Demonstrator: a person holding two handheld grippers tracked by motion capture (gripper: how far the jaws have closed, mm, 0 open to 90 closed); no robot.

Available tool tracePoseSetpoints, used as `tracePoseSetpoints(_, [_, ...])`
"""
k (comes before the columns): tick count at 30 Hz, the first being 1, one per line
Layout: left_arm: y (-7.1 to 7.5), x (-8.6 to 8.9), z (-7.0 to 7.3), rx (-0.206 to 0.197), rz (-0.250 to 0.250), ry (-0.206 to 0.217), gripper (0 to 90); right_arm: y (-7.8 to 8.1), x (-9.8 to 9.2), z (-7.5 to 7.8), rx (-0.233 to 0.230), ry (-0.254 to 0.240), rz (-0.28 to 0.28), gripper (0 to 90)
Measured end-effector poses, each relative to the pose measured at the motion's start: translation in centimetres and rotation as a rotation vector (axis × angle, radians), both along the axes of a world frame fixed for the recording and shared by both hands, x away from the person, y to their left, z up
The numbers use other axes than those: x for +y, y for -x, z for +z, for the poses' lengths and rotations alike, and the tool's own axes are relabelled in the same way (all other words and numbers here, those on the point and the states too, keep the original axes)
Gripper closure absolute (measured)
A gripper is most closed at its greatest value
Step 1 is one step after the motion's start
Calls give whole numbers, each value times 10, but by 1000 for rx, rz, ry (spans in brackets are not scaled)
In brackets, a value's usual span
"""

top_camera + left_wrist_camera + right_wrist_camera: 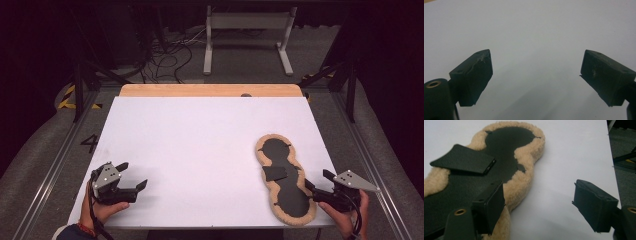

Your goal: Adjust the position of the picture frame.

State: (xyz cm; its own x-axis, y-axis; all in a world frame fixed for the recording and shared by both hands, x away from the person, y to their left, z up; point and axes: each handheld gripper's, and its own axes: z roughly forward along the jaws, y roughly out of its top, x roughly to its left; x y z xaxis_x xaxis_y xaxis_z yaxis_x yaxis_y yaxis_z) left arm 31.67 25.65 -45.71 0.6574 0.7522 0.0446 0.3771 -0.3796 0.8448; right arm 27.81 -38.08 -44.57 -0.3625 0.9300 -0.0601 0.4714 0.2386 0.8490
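A peanut-shaped black pad (289, 199) with a tan fleece rim lies flat on the right front part of the white table (200, 145). A small black flap (275, 173) sticks up at its narrow waist. My right gripper (318, 180) is open at the pad's right edge. In the right gripper view one jaw stands over the fleece of the pad (506, 145), near the flap (464, 158), and the other over bare table, so the right gripper (539, 187) pinches nothing. My left gripper (134, 175) is open near the front left corner, and in its own view the left gripper (536, 58) has only white table between its jaws.
A wooden strip (210, 90) runs along the table's far edge. Behind it stand a grey metal stand (247, 30) and loose cables (170, 55) on the floor. Metal rails (372, 165) flank the table on both sides.
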Motion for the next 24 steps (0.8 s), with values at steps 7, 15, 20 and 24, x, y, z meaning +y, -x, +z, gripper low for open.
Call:
tracePoseSetpoints(7, [3, 2, 0, -11, -5, 1, 132, -4, 3, -1, 28, 9, -2, 327])
tracePoseSetpoints(15, [5, 4, -1, -16, -1, -17, 147, -8, 2, -3, 52, 1, -2, 401])
tracePoseSetpoints(20, [5, 2, -1, -12, -2, -23, 157, -8, -2, -4, 69, 9, -23, 508])
tracePoseSetpoints(24, [4, 1, -2, -10, 6, -25, 187, -11, 2, -8, 108, 37, -2, 599])
